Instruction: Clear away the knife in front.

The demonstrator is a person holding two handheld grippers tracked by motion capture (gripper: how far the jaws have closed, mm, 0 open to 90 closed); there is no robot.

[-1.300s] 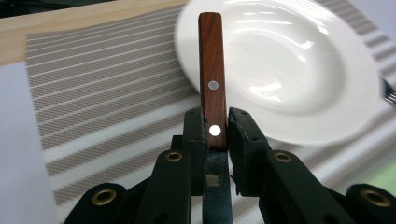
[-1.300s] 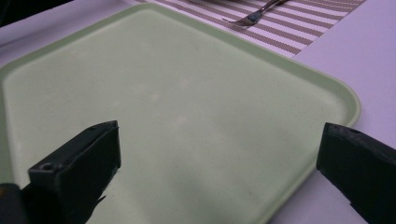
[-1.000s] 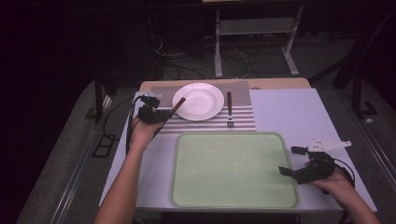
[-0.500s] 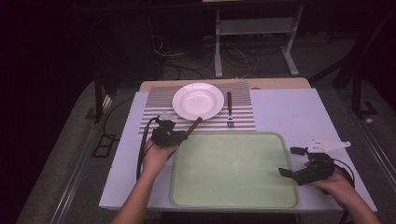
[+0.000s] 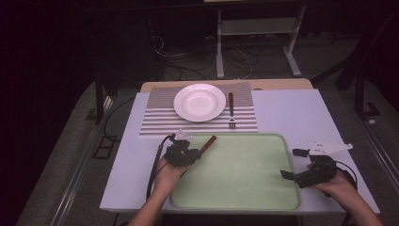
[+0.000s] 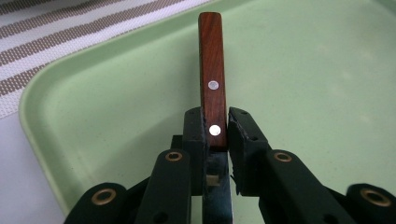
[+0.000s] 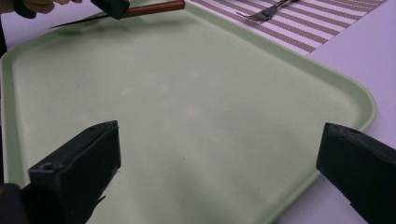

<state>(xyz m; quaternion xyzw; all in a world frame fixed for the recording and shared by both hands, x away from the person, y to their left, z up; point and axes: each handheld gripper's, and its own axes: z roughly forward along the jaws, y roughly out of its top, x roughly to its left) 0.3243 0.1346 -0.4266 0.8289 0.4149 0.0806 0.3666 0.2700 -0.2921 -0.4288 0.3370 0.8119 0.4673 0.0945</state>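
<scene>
left gripper view puts us right on the action: the knife (image 6: 212,84) is pinched by its wooden handle between the two black jaws, up by the rivets, held over the near-left corner of the green tray (image 6: 308,70). the grip looks narrow and sits on a smooth, slim handle, so i'd worry about the knife swivelling or slipping out if the hand tips, with the blade swinging down toward the person's own fingers. from the right gripper view the blade hangs free above the tray's surface, not resting on it, so a release from there would likely drop and bounce it. up in the high view the left gripper (image 5: 188,153) reaches forward over the tray edge, forearm coming straight in from below. the right gripper (image 5: 294,165) waits at the tray's right rim, jaws spread wide, holding nothing. the fork (image 5: 231,109) and plate (image 5: 199,102) lie back on the striped mat (image 5: 157,120).
</scene>
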